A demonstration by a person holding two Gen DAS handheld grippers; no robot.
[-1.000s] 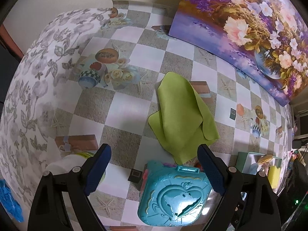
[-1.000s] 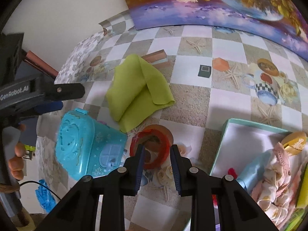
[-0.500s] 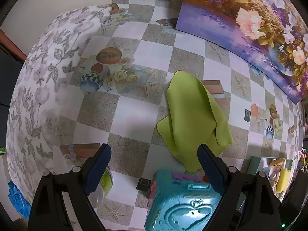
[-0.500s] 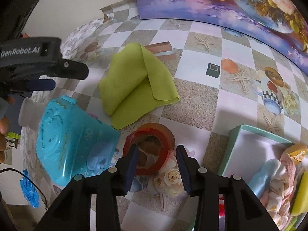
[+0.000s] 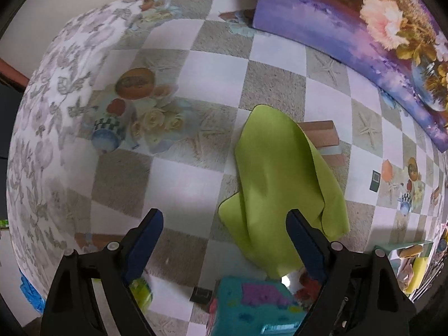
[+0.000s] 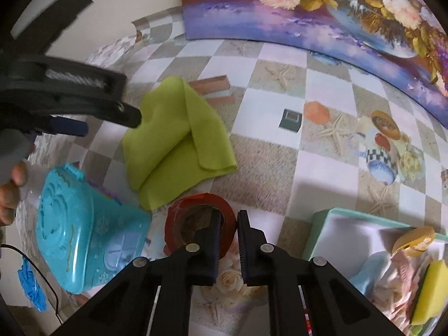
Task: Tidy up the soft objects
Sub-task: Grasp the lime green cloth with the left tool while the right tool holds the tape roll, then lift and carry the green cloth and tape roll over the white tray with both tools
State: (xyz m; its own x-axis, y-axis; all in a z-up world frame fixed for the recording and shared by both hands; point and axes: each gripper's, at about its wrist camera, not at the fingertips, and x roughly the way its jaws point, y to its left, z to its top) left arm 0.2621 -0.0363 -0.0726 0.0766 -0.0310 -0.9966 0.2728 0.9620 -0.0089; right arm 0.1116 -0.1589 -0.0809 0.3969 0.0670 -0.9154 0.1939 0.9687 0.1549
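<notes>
Tape (image 6: 198,225): one red roll, its wall between closing right hand-held gripper (image 6: 229,219) jaws; left hand-held gripper (image 5: 224,218) released.

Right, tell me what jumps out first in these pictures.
The lime-green cloth lies folded mid-table, beside a turquoise toy case. The right gripper is closing on the wall of a red tape roll, one finger inside the ring. A big flower painting leans at the back, and a mint box of soft items sits at the right.
</notes>
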